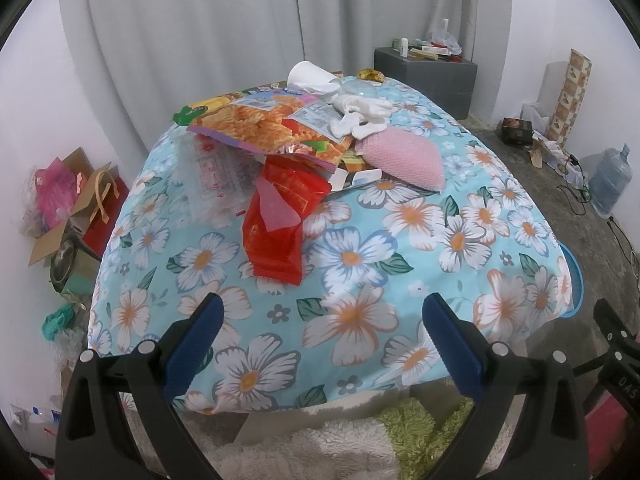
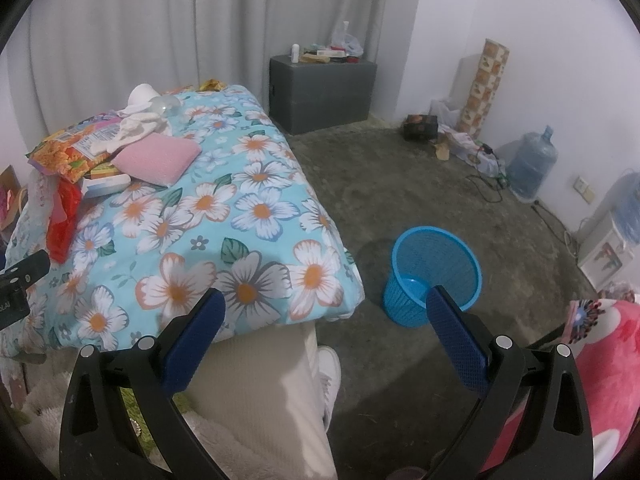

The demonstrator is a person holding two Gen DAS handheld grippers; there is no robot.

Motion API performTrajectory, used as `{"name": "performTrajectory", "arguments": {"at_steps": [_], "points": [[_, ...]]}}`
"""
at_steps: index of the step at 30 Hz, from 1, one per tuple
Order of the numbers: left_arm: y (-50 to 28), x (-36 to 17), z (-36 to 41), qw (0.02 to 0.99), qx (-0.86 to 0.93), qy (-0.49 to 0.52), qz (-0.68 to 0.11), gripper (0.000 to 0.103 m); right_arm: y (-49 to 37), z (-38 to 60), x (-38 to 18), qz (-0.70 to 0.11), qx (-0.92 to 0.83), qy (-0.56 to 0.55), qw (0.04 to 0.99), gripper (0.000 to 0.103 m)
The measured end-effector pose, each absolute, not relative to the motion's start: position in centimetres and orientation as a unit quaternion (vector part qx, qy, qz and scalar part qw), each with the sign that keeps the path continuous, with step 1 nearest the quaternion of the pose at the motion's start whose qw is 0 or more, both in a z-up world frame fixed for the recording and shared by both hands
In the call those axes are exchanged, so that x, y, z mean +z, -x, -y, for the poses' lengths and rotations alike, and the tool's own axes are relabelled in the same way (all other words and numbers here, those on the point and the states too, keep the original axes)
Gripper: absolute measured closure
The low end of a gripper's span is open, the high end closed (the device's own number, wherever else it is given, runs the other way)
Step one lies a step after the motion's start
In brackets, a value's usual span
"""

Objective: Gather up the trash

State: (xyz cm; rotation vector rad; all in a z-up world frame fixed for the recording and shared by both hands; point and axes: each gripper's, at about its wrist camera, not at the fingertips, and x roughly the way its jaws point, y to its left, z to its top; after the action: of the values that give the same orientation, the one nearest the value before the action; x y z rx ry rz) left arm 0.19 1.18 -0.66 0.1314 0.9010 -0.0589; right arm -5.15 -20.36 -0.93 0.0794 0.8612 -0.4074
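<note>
While both the left gripper [image 1: 322,316] and the right gripper [image 2: 327,312] are held wide apart and empty, nothing appears collected: the blue bin [image 2: 434,276] on the floor beside the table looks bare inside. Wrappers [image 1: 276,220], tissues [image 1: 360,114] and a cup [image 1: 308,74] are heaped at the far side of the flowered tablecloth [image 1: 360,280], so the whole job seems left.

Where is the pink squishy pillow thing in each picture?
Left wrist view: the pink pad lies right of centre on the flowered cloth, beside the snack wrappers.
Right wrist view: the pink pad lies at upper left, on the same cloth.
Shared landmark: the white crumpled tissue just behind it.
</note>
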Motion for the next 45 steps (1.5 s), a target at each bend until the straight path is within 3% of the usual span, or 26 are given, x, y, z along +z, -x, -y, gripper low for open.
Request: {"name": "performTrajectory", "arguments": {"at_steps": [20,27,34,45], "points": [[-1.1,-0.1,-1.3,0.904,-0.033,-0.073,-0.42,0.006,3.5,20.9,-0.8,-0.4,-0.172,-0.071,0.898,0.007],[-3.9,1.9,-1.7,0.915,-0.052,-0.069,-0.395,0.006,-0.4,22.5,0.0,-0.384,-0.102,-0.148,0.906,0.007],[-7.4,4.6,-1.9,0.918,-0.168,-0.034,-0.357,0.006,-5.3,24.2,0.0,-0.383,-0.013,-0.25,0.889,0.015],[-15.3,8.4,-3.1,0.913,-0.211,0.035,-0.346,0.006,-13.0,24.6,-4.1,-0.441,0.106,-0.363,0.814,0.022]]}}
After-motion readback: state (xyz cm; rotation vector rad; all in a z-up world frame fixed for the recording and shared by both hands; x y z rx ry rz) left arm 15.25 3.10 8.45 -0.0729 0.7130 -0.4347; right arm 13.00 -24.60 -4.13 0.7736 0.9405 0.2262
